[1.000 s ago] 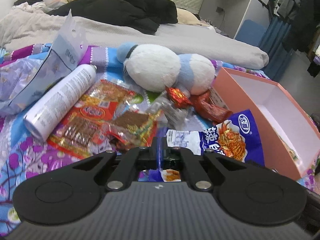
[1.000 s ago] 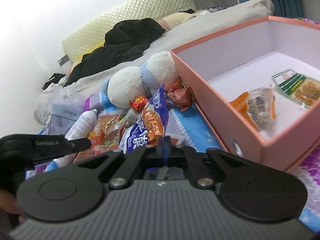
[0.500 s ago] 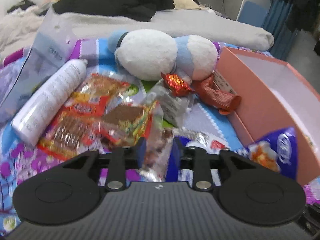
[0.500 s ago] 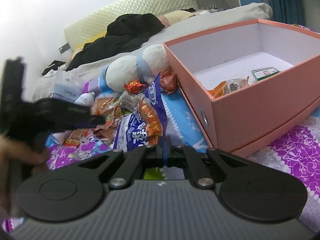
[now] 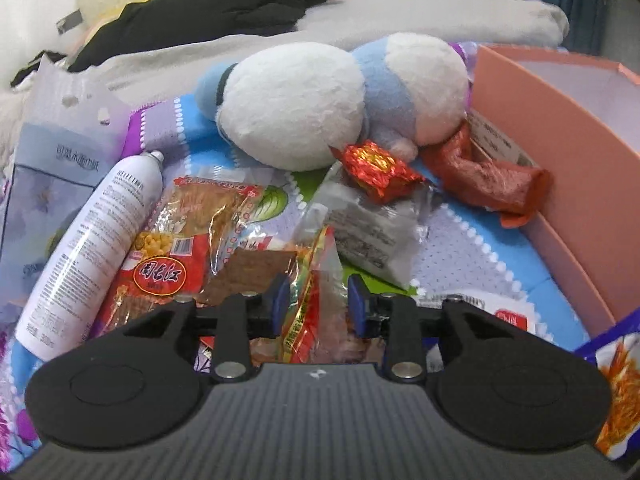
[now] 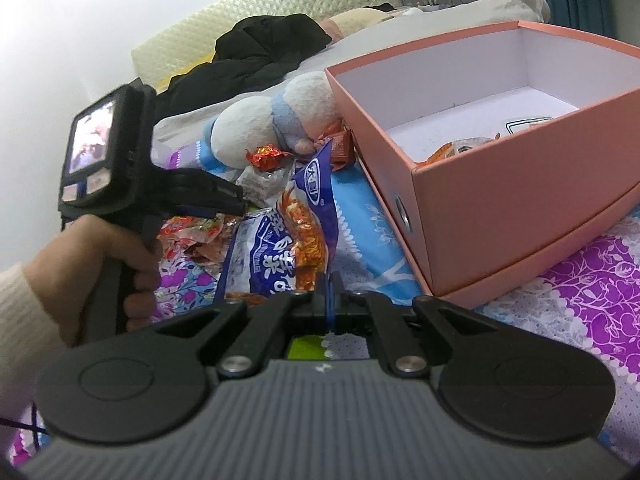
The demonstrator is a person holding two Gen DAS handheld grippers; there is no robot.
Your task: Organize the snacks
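Blue noodle packet [image 6: 296,232] stands upright beside pink box [image 6: 520,208] holding snacks.

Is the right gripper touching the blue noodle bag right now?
Touching. The right wrist view shows the right gripper with its jaws shut on the edge of the blue noodle bag, whose thin blue edge runs down between them.

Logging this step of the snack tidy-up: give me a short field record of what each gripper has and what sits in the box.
left gripper: open, jaws either side of a red and yellow snack packet, not closed on it
right gripper: shut on the edge of the blue noodle bag
pink box: open, on the bed, two packets partly visible inside
loose snacks: red foil candy, dark red wrapper, clear packet
non-snacks nearby: plush toy, white spray can
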